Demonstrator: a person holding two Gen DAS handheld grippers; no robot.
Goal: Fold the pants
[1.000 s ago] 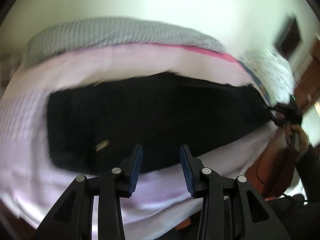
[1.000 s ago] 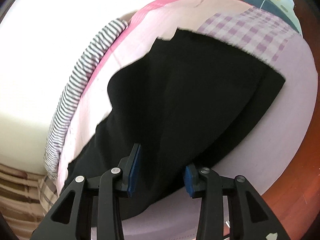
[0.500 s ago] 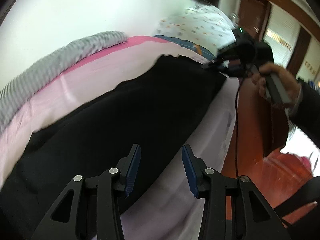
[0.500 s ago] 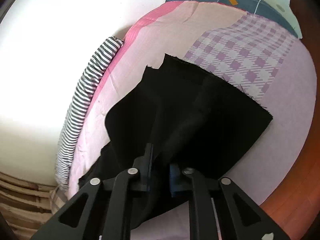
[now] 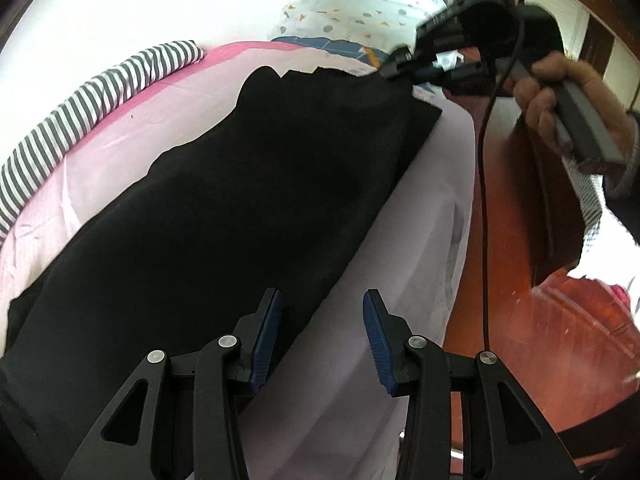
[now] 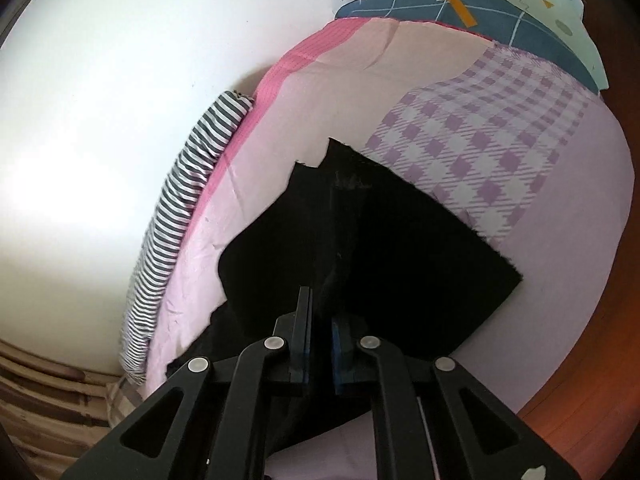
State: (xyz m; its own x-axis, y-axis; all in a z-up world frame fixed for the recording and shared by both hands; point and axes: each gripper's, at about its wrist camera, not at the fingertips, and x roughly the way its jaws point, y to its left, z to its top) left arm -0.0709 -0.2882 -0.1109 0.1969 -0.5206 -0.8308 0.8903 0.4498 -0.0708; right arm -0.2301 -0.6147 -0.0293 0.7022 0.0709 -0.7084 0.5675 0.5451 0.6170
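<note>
Black pants [image 5: 248, 184] lie stretched along a pink and lilac bed sheet [image 5: 424, 208]. My left gripper [image 5: 322, 308] hovers open over their near edge, its left finger above the black cloth and its right finger above the sheet. At the far end a hand [image 5: 560, 92] holds my right gripper [image 5: 404, 65], which pinches the pants' leg end. In the right wrist view the right gripper [image 6: 320, 308] is shut on a raised fold of the pants [image 6: 400, 264], and the cloth rises in a ridge toward the jaws.
A grey-and-white striped cloth [image 5: 100, 88] runs along the white wall. A spotted pillow [image 5: 360, 4] and a blue checked one [image 6: 440, 12] lie at the head of the bed. The sheet has a purple checked patch [image 6: 480, 144]. Red-brown wooden floor [image 5: 560, 320] runs beside the bed's edge.
The right gripper's jaws closed on the pants' end and drew up a fold. The left gripper swung along the pants toward that end and sank closer to their near edge, staying open.
</note>
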